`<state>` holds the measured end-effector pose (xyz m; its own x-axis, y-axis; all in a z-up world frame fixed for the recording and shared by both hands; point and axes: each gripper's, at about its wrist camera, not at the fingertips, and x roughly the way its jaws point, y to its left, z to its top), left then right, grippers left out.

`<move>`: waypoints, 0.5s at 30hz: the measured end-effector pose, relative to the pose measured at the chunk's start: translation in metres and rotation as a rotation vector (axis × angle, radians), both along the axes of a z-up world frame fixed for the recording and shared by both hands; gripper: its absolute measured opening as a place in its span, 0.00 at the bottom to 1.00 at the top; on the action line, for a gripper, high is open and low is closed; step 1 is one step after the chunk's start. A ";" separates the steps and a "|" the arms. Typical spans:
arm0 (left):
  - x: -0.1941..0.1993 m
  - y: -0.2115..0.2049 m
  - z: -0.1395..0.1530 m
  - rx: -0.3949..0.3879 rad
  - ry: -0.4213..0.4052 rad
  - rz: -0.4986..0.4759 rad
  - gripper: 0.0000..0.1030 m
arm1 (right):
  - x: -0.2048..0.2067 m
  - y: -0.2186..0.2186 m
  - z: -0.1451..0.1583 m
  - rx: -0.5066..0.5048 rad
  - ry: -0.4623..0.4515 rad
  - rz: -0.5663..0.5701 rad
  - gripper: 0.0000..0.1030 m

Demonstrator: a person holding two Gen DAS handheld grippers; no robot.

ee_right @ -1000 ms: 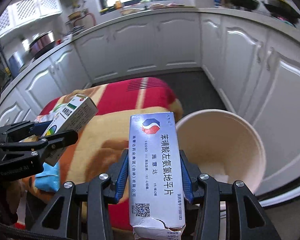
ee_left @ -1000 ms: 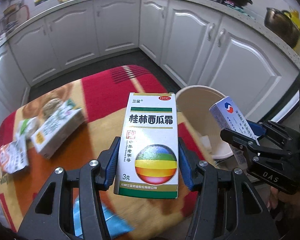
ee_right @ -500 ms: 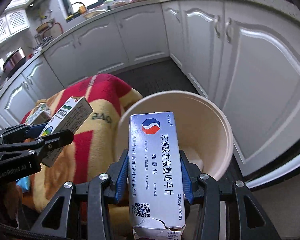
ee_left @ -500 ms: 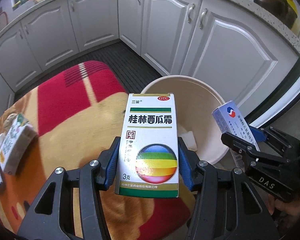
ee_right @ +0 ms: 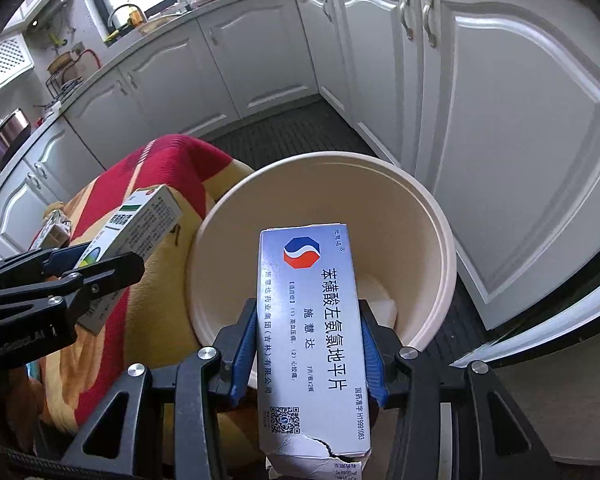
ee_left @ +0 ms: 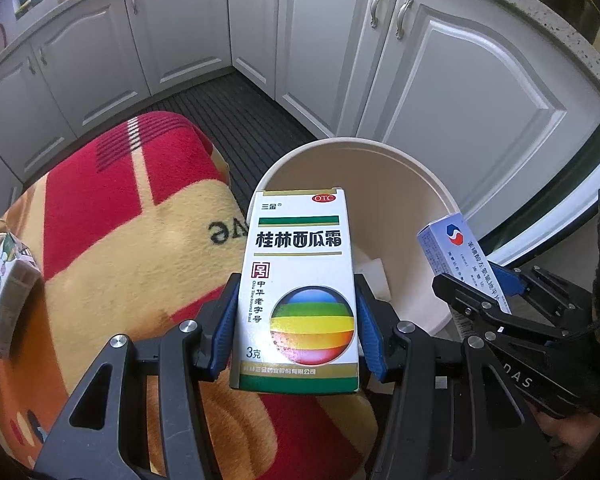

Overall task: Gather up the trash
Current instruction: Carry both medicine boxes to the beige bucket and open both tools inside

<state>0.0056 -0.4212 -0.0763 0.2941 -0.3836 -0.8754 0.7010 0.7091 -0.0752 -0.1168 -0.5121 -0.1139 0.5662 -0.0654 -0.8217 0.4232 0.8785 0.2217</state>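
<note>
My left gripper (ee_left: 298, 328) is shut on a white medicine box with a rainbow sphere (ee_left: 300, 288), held upright at the near rim of the cream trash bin (ee_left: 384, 152). It also shows in the right wrist view (ee_right: 140, 228). My right gripper (ee_right: 308, 344) is shut on a pale blue medicine box (ee_right: 312, 328) with a torn lower end, held over the bin's near edge (ee_right: 440, 216). That box shows at the right of the left wrist view (ee_left: 456, 252). A white scrap (ee_right: 382, 306) lies inside the bin.
A table under a red and yellow blanket (ee_left: 120, 248) stands left of the bin. More boxes (ee_left: 4, 280) lie at its far left. White kitchen cabinets (ee_left: 440, 72) wrap behind, over a dark floor (ee_right: 296, 132).
Both grippers have moved right and forward, from over the blanket toward the bin, each still holding its box. The bin now looks larger and closer in both views.
</note>
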 end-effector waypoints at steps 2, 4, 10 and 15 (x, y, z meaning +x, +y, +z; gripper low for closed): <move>0.001 -0.002 -0.003 0.006 0.005 0.001 0.49 | 0.002 -0.002 -0.003 0.006 0.004 -0.003 0.43; 0.002 -0.004 -0.006 0.009 0.014 0.003 0.49 | 0.004 -0.004 -0.006 0.010 0.011 -0.006 0.43; 0.007 -0.008 -0.018 0.008 0.053 0.005 0.49 | 0.011 -0.008 -0.015 0.028 0.024 -0.017 0.43; 0.009 -0.012 -0.022 -0.001 0.059 0.010 0.48 | 0.018 -0.013 -0.024 0.046 0.024 -0.042 0.43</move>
